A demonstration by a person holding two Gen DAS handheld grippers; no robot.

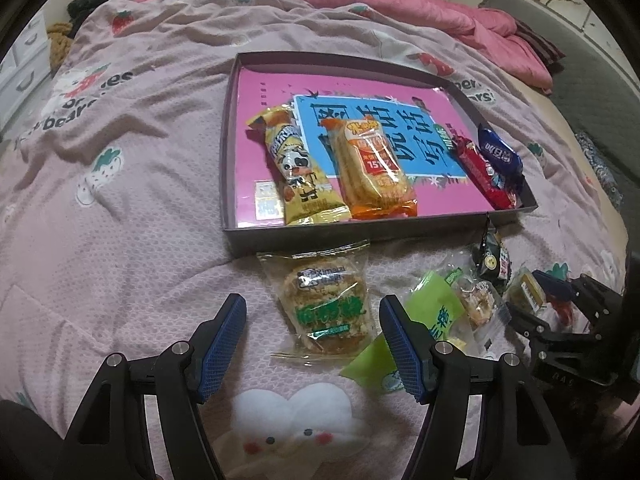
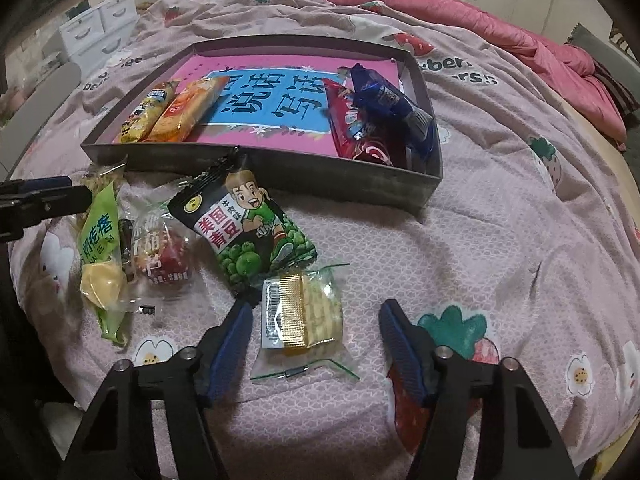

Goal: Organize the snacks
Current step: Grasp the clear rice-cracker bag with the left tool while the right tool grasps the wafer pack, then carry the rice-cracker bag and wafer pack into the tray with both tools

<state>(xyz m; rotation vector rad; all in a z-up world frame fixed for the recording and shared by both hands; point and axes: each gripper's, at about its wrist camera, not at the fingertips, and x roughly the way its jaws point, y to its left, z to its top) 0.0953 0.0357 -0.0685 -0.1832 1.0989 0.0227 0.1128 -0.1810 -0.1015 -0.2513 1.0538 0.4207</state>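
Note:
A shallow dark box point(image 1: 352, 236) point(image 2: 256, 164) lies on the bed with a pink book inside. It holds a yellow cow-print snack point(image 1: 298, 168), an orange rice-cracker pack point(image 1: 370, 168), a red pack point(image 1: 484, 176) and a blue pack point(image 1: 500, 152). My left gripper point(image 1: 312, 312) is open around a clear cookie packet point(image 1: 328, 304). My right gripper point(image 2: 316, 320) is open around a clear cracker packet point(image 2: 302, 316). A green-pea snack bag point(image 2: 248, 228), a green packet point(image 2: 100, 264) and a red candy packet point(image 2: 160, 260) lie loose in front of the box.
The pink strawberry-print quilt point(image 1: 120, 200) covers the bed. A pink duvet point(image 1: 500, 28) is bunched at the far right. White drawers point(image 2: 100, 24) stand beyond the bed's left side. The right gripper shows at the right edge of the left wrist view point(image 1: 568, 320).

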